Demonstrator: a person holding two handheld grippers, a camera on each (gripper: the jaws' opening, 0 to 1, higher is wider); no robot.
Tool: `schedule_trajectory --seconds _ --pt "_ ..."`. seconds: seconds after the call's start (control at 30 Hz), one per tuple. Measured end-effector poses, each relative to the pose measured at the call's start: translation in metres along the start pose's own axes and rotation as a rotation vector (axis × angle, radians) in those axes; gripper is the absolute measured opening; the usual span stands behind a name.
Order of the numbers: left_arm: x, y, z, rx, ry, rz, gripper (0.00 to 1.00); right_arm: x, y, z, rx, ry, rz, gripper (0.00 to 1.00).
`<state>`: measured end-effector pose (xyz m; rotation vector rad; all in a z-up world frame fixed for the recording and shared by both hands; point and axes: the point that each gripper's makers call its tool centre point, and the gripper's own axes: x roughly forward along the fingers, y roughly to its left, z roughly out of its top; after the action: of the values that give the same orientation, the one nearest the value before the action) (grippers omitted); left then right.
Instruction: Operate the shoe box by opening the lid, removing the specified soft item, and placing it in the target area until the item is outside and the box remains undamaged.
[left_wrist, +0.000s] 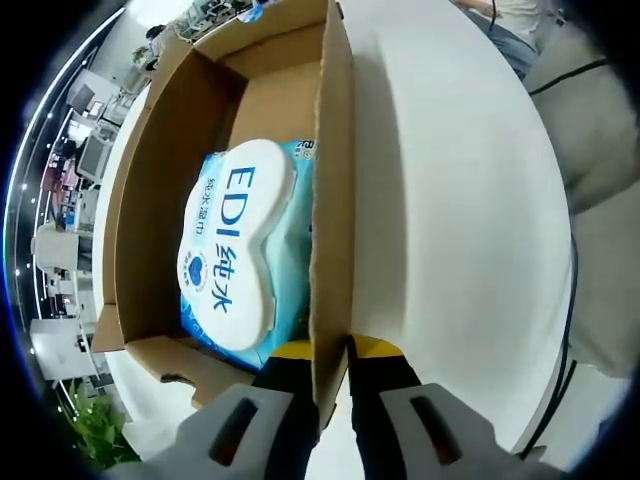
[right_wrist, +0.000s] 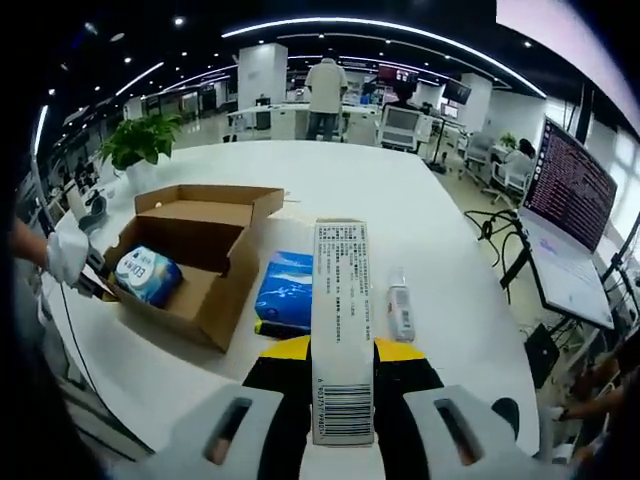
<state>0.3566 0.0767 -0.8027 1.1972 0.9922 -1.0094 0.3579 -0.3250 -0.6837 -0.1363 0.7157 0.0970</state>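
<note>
the white table (right_wrist: 330, 180) spreads out ahead of both my grippers, the biggest thing before me. on it sits the open cardboard shoe box (right_wrist: 195, 255), forward and to the left of my right fingers. my left gripper (left_wrist: 335, 385) is clenched on the box's near wall (left_wrist: 330, 200), one finger inside and one outside, so the wall runs straight up from between my fingertips. in the right gripper view that same left gripper (right_wrist: 75, 262) shows small at the box's left edge, touching it.

inside the box, just to the left of my left fingers, lies the soft pack of wet wipes (left_wrist: 240, 245), blue with a white lid printed "edi". it rests on the box floor, not yet outside; from the right side i see it (right_wrist: 147, 275) in the box's near-left corner.

my right gripper (right_wrist: 342, 385) is grasping a long white carton (right_wrist: 341, 320) with small print and a barcode near my fingertips, standing up between my jaws.

just left of that carton, on the table beside the box, lies a blue packet (right_wrist: 285, 290). just right of the carton lies a small white bottle (right_wrist: 400, 308), apart from the packet.
</note>
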Motion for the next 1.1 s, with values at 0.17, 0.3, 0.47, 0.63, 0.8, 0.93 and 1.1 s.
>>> schedule_trajectory --seconds 0.17,0.3,0.47,0.63,0.8,0.93,1.1 --pt "0.000 0.000 0.000 -0.001 0.000 0.000 0.08 0.001 -0.006 -0.007 0.017 0.003 -0.013 0.18" --pt "0.000 0.000 0.000 -0.001 0.000 0.000 0.08 0.002 -0.015 -0.009 0.051 -0.001 -0.026 0.18" --pt "0.000 0.000 0.000 -0.001 0.000 0.000 0.08 0.002 -0.023 -0.008 0.077 -0.018 -0.045 0.18" --pt "0.000 0.000 0.000 -0.001 0.000 0.000 0.08 0.004 -0.030 -0.009 0.089 -0.017 -0.059 0.18" --pt "0.000 0.000 0.000 -0.003 0.000 -0.001 0.08 0.006 -0.035 -0.011 0.103 -0.016 -0.065 0.18" --pt "0.000 0.000 0.000 -0.002 -0.001 0.000 0.08 0.010 -0.038 -0.018 0.111 0.000 -0.070 0.18" --pt "0.001 0.000 0.000 -0.002 0.000 -0.001 0.08 0.016 -0.049 -0.031 0.130 0.032 -0.081 0.18"
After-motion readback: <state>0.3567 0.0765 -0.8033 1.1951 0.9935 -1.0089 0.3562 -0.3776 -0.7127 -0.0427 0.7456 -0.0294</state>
